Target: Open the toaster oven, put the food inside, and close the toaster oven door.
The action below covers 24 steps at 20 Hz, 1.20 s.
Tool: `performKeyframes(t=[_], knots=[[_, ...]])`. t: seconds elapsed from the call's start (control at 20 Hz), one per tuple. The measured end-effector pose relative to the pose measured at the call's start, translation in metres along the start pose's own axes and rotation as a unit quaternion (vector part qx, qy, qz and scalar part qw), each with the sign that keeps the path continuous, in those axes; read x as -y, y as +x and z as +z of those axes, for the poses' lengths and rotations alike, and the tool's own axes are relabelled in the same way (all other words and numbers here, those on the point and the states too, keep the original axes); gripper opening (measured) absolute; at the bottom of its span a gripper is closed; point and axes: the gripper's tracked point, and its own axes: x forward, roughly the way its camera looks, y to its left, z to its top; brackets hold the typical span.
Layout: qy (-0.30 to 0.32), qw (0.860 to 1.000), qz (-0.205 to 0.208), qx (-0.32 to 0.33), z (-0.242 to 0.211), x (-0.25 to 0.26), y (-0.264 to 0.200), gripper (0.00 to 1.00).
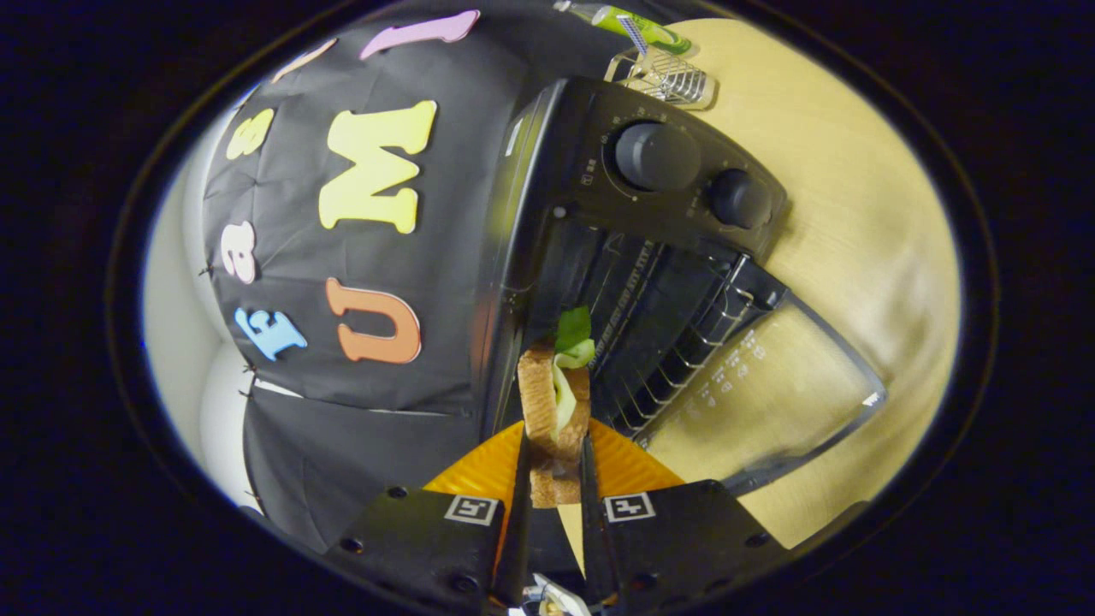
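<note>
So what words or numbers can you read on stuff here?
None clearly.
Toaster oven dial marks: too small to read.
Glass door white print: blurred.
Gripper squares: patterns, not words. It is shut on the sandwich.
Green bottle label: unreadable.

The handheld two-finger gripper has two black blocky carriages with round screws. Each carries a white square black-patterned marker. Ribbed orange wedges sit behind them.
</note>
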Motion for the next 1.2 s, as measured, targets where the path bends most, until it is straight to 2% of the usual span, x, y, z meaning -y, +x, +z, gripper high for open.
performKeyframes(t=[0.4,0.55,0.6,0.8,0.9,0.95,1.2], knots=[[0.042,0.996,0.022,0.08,0.023,0.02,0.053,0.32],[0.044,0.994,0.024,0.1,0.022,0.021,0.065,0.35],[0.039,0.993,0.014,0.11,0.022,0.024,0.069,0.37],[0.022,0.994,-0.012,0.103,0.013,0.022,0.069,0.52],[0.003,0.996,-0.033,0.086,0.006,0.021,0.071,0.64],[-0.007,0.996,-0.049,0.073,0.001,0.023,0.076,0.76],[-0.078,0.99,-0.108,0.04,-0.009,0.024,0.066,0.86]])
